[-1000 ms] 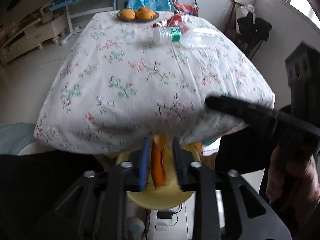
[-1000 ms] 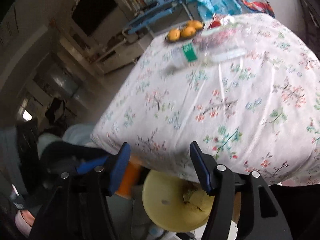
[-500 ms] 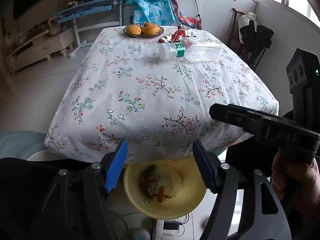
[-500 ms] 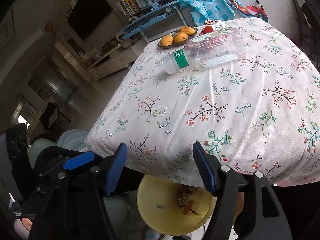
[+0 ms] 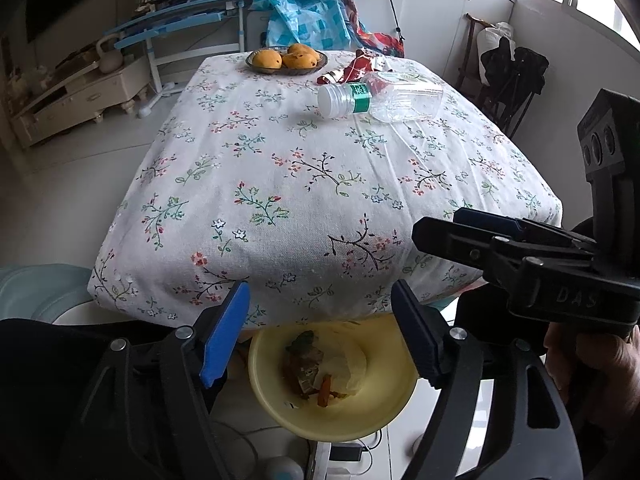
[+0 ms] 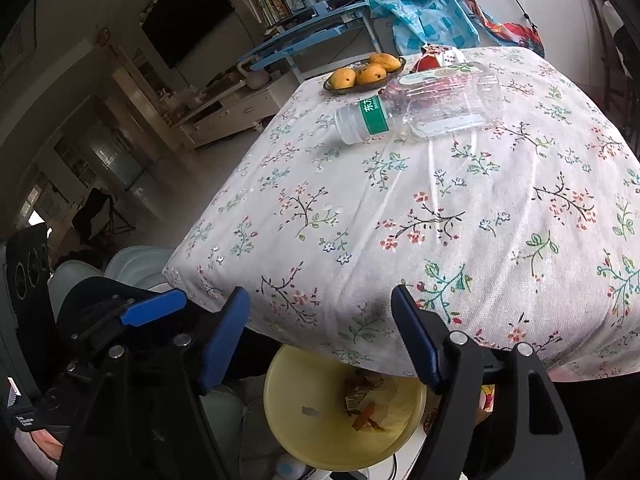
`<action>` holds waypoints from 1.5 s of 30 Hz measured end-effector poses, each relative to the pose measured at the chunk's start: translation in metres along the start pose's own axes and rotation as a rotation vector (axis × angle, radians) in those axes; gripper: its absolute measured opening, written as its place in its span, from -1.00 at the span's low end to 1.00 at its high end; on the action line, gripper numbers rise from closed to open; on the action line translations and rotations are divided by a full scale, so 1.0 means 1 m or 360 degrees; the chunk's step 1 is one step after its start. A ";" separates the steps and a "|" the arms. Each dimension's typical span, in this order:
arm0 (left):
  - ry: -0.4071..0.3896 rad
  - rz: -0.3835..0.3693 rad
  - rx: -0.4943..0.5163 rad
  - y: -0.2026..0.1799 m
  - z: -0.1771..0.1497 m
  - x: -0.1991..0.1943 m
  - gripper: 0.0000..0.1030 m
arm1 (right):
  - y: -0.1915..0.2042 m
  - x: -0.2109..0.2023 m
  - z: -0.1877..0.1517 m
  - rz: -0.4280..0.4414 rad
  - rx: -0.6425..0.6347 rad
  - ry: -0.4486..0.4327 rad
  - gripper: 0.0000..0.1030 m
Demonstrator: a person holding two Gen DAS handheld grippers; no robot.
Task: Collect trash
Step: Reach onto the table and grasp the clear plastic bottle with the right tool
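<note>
Both fisheye views look steeply down from just off the near edge of the table draped in a white flowered cloth (image 5: 304,184) (image 6: 460,216). The left view faces straight along it; the right looks in more slantwise. Both share the round yellow plastic bin (image 5: 276,396) (image 6: 296,432) below and the clear plastic bottle lying on its side (image 5: 384,98) (image 6: 424,108).

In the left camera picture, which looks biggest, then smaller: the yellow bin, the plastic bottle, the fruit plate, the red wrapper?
1. Yellow bin, though it sits nearest the camera.
2. Plastic bottle.
3. Fruit plate.
4. Red wrapper, partly hidden behind the bottle.
</note>
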State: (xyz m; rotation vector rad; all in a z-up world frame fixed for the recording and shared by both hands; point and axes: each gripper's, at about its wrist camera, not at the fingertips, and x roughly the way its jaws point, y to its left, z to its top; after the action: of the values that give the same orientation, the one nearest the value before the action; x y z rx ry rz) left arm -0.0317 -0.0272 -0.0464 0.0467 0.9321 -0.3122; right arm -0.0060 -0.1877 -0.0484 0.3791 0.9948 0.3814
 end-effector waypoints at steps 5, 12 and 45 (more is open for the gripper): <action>0.0000 -0.0004 -0.0017 0.002 0.001 0.002 0.39 | 0.003 -0.006 0.015 -0.0015 -0.0076 -0.0024 0.44; 0.0003 -0.0015 -0.0028 0.002 0.002 0.003 0.40 | 0.004 -0.020 0.065 -0.0158 -0.0348 -0.0054 0.55; 0.0142 -0.0208 -0.0273 0.029 0.014 0.022 0.42 | -0.035 0.101 0.168 -0.0434 -0.1351 0.0672 0.70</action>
State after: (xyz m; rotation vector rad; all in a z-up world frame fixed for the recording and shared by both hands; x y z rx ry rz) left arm -0.0005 -0.0070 -0.0586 -0.1598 1.0499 -0.3521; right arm 0.1933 -0.1921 -0.0562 -0.6221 1.1737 0.6062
